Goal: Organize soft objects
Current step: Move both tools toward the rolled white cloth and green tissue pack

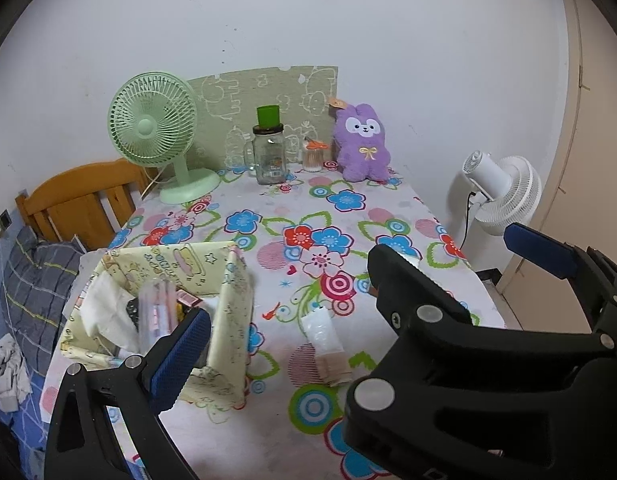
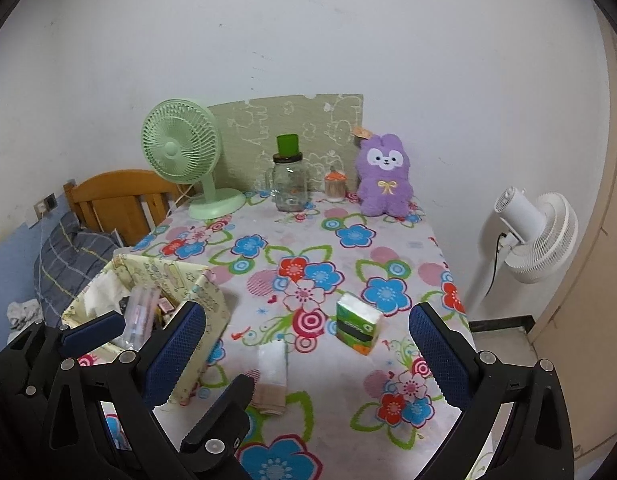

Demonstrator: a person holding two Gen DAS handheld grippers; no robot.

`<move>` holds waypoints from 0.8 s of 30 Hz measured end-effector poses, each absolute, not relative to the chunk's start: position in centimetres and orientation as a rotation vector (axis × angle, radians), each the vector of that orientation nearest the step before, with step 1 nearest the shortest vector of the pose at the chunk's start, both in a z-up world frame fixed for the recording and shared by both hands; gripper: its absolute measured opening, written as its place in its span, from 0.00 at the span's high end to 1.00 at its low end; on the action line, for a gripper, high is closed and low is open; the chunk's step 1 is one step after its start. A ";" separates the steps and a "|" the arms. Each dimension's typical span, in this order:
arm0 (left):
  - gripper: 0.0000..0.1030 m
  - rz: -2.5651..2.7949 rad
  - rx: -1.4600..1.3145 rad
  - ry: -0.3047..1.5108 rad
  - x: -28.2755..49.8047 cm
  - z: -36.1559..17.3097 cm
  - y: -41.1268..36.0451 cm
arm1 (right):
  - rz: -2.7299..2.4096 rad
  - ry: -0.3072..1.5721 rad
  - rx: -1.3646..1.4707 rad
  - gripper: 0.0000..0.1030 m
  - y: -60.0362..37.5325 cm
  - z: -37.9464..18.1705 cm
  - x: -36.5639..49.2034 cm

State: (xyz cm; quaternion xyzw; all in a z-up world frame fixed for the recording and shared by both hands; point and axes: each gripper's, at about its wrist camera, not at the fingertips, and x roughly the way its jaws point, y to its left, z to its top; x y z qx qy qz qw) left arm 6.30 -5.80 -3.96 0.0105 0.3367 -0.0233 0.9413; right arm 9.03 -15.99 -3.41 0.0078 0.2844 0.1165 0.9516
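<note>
Both your grippers, left (image 2: 156, 350) and right (image 2: 308, 354), hang over the near desk (image 2: 348, 440) with fingers spread wide, holding nothing. Tissue pack (image 2: 358, 325) stands mid-desk right of the fabric bin (image 2: 206, 322); purple plush bunny (image 2: 384, 181) sits far back.

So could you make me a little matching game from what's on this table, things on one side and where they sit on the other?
Things:
1. purple plush rabbit
2. green desk fan
3. tissue pack
4. fabric storage box

Places:
A. back left corner of the table
B. front left edge of the table, with things inside
C. back right, near the wall
D. standing near the middle front of the table

Pairs: 1-C, 2-A, 3-D, 4-B
</note>
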 end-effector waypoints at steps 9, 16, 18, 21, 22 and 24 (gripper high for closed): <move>0.01 -0.088 -0.006 0.767 7.9 -6.4 -7.4 | 0.181 0.553 -0.015 0.00 -17.6 -5.1 9.8; 0.01 -0.079 -0.007 0.775 8.8 -8.3 -8.2 | 0.141 0.556 -0.020 0.00 -18.4 -7.0 10.7; 0.01 -0.070 -0.016 0.785 9.0 -8.8 -8.2 | 0.138 0.568 0.000 0.00 -18.7 -7.7 11.0; 0.01 -0.064 -0.027 0.794 9.4 -9.5 -8.1 | 0.139 0.582 0.014 0.00 -18.8 -8.6 11.4; 0.01 -0.059 -0.028 0.794 9.4 -9.8 -8.2 | 0.136 0.584 0.013 0.00 -18.7 -8.8 11.5; 0.01 -0.052 -0.031 0.806 9.8 -10.5 -8.1 | 0.129 0.594 0.006 0.00 -18.7 -9.5 11.9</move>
